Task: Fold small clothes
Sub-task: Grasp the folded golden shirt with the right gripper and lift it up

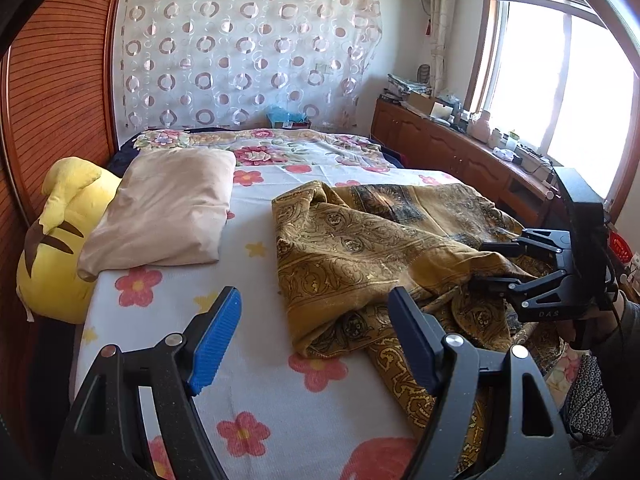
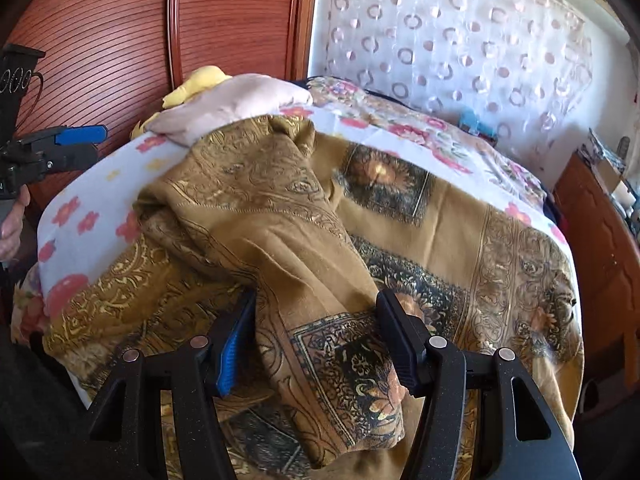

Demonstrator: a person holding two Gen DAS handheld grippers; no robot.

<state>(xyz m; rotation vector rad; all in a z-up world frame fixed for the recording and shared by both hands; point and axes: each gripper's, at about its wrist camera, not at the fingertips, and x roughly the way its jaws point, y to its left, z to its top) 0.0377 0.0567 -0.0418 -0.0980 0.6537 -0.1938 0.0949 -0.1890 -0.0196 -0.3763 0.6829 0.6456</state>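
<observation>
- the left gripper point(image 1: 314, 336) hung over the near edge of the bed, its blue-padded jaws spread wide with nothing between them; bare flowered bedsheet point(image 1: 256, 408) lay below.
- the right gripper point(image 2: 316, 340) sat low over the ochre patterned garment point(image 2: 280, 216), jaws apart, a rumpled fold of the cloth lying between the pads; whether either pad pressed the cloth could not be told.
- the garment lay bunched on the near right part of the bed, one side heaped up, the rest spread flat toward the right edge and spilling over the near edge.
- left of the garment the sheet lay open as far as a beige pillow point(image 1: 168, 208), which leaned over a yellow plush toy point(image 1: 60, 240) at the bed's left edge against the wooden wardrobe point(image 1: 60, 80).
- farther back a floral quilt point(image 1: 272, 146) crossed the bed below a sheer ring-patterned curtain point(image 1: 248, 48).
- along the right wall a wooden cabinet point(image 1: 448, 152) carried boxes and jars under the window point(image 1: 560, 88); what they held was too small to tell.
</observation>
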